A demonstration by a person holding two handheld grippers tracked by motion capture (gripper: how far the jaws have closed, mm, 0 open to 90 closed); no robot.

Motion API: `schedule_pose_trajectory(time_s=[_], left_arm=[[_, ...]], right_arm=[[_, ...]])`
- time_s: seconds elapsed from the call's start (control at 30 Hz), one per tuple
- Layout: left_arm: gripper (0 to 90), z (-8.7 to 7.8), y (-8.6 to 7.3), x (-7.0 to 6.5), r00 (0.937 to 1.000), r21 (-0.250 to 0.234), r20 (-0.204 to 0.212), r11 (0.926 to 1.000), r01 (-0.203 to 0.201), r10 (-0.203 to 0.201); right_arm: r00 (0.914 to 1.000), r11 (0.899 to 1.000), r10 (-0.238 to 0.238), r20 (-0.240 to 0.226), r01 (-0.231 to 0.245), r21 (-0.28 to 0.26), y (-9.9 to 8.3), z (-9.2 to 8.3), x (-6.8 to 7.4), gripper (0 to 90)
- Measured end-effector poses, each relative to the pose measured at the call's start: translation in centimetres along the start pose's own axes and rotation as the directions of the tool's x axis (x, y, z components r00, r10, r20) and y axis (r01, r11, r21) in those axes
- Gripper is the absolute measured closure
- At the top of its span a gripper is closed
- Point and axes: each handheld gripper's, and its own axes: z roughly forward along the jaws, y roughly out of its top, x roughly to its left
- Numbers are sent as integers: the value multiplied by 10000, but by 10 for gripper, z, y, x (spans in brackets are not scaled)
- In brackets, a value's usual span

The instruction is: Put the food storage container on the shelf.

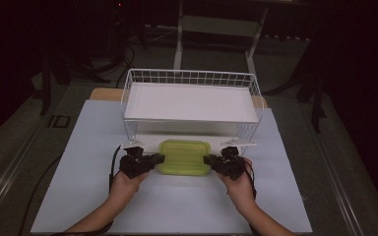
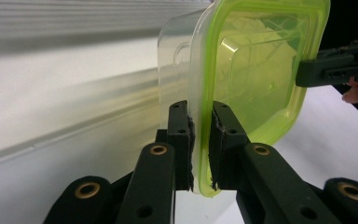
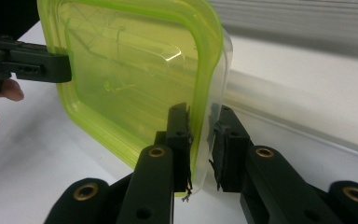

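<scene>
A clear plastic container with a lime-green lid is in front of the wire basket, held at both short ends. My left gripper grips its left edge. In the left gripper view the pads pinch the lid's rim, and the container stands on edge ahead. My right gripper grips the right edge. In the right gripper view the jaws close around the rim of the container, the left pad against the green lid. Each view shows the other gripper clamped on the far end.
A white wire basket with a flat white board inside stands just behind the container. White sheeting covers the table. Dark floor, cables and a metal frame lie beyond the table's far edge.
</scene>
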Motion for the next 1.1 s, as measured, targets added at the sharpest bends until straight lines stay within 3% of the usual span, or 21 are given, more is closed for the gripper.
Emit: schedule_pose_trajectory(time_s=[0.43,0.53,0.83,0.97,1.1], left_arm=[[807,33,8,12,9999,-83,-131,9999,-63,62],[806,38,9,15,9999,-78,-98,9999,-68,68],[797,42,12,20,9999,-332,-121,9994,-22,18],[778,43,11,22,9981,-607,-125,9963,-604,597],[752,45,11,25,9979,-730,-69,9952,-654,651]], right_arm=[[9971,10000,57,763,-55,-34,9,17,-20,771],[9951,9995,309,939,-303,-86,9,23,-25,765],[9932,9993,145,1151,-104,-358,13,30,-30,765],[9933,9991,148,1150,-101,-421,14,31,-31,756],[9915,9984,52,1296,22,-568,15,32,-31,742]])
